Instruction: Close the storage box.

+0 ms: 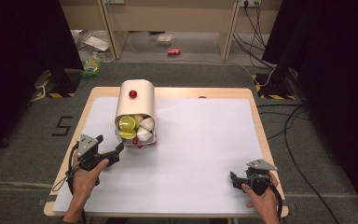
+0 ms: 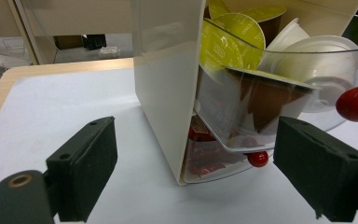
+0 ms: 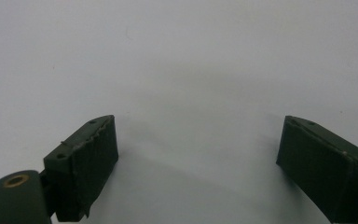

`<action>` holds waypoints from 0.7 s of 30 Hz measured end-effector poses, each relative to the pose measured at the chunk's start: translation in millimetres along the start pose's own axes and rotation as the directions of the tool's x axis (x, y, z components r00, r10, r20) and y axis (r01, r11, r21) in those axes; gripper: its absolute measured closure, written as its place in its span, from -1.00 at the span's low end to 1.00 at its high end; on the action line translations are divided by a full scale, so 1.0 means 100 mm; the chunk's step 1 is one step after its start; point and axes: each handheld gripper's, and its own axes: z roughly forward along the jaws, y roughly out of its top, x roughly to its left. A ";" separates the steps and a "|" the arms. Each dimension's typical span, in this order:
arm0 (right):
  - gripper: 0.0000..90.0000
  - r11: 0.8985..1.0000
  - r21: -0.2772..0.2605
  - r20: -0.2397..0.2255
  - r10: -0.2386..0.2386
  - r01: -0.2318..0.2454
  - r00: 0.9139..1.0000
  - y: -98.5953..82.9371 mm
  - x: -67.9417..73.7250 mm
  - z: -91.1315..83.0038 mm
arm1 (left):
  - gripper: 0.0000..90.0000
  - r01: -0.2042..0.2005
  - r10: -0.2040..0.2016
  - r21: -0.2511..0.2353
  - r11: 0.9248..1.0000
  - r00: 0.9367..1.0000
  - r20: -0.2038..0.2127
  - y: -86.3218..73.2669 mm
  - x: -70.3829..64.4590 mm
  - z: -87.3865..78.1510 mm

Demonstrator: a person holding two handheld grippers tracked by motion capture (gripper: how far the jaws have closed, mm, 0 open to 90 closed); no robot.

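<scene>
Cream capsule dispenser [image 2: 168, 84] looms before the wide-open left claw [image 2: 196, 158], while the open right claw [image 3: 198, 158] faces bare white tabletop [image 3: 177, 60].

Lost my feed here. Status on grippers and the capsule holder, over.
Left gripper open, at the capsule holder. Right gripper open, over bare table. Holder's drawer out, full of capsules. Nothing between.

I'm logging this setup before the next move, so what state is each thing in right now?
Capsule dispenser: upright on the table, cream cover on.
Upper clear drawer: pulled out, holding capsules.
Lower drawer: further in than the upper one, red packets inside.
Capsules: piled loosely, lids sealed.
Left hand-held gripper: open, beside the dispenser's front corner, holding nothing.
Right hand-held gripper: open, over bare white table.
</scene>
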 end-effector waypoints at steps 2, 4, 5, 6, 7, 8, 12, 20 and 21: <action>-0.72 1.000 0.000 0.000 0.000 0.000 1.000 0.00 0.00 0.00 | -0.71 0.001 -0.001 -0.001 1.000 1.000 0.000 0.00 0.00 0.01; -0.72 1.000 0.000 0.000 0.000 0.000 1.000 0.00 0.00 0.00 | -0.71 0.004 -0.004 -0.002 1.000 1.000 -0.001 0.00 0.01 0.02; -0.72 1.000 0.000 0.000 0.000 0.000 1.000 0.00 0.00 0.00 | -0.71 0.003 -0.003 -0.002 1.000 1.000 -0.002 0.00 0.01 0.02; -0.72 1.000 0.000 0.000 0.000 0.000 1.000 0.00 0.00 0.00 | -0.71 0.003 -0.003 -0.002 1.000 1.000 -0.003 0.01 0.01 0.03; -0.72 1.000 0.000 0.000 0.000 0.000 1.000 0.00 0.00 0.00 | -0.71 0.003 -0.003 -0.003 1.000 1.000 -0.003 0.01 0.02 0.03; -0.72 1.000 0.000 0.000 0.001 -0.001 1.000 0.00 0.00 0.00 | -0.71 0.002 -0.002 -0.003 1.000 1.000 -0.003 0.01 0.02 0.03; -0.72 1.000 0.000 0.000 0.000 0.000 1.000 0.00 0.00 0.00 | -0.71 0.003 -0.003 -0.007 1.000 1.000 -0.006 0.01 0.03 0.05; -0.72 1.000 0.000 0.000 0.000 0.000 1.000 0.00 0.00 0.00 | -0.70 -0.004 0.004 -0.007 1.000 1.000 -0.017 0.03 0.03 0.07; -0.72 1.000 0.000 0.000 0.000 0.000 1.000 0.00 0.00 0.00 | -0.70 -0.008 0.008 -0.010 1.000 1.000 -0.022 0.03 0.03 0.08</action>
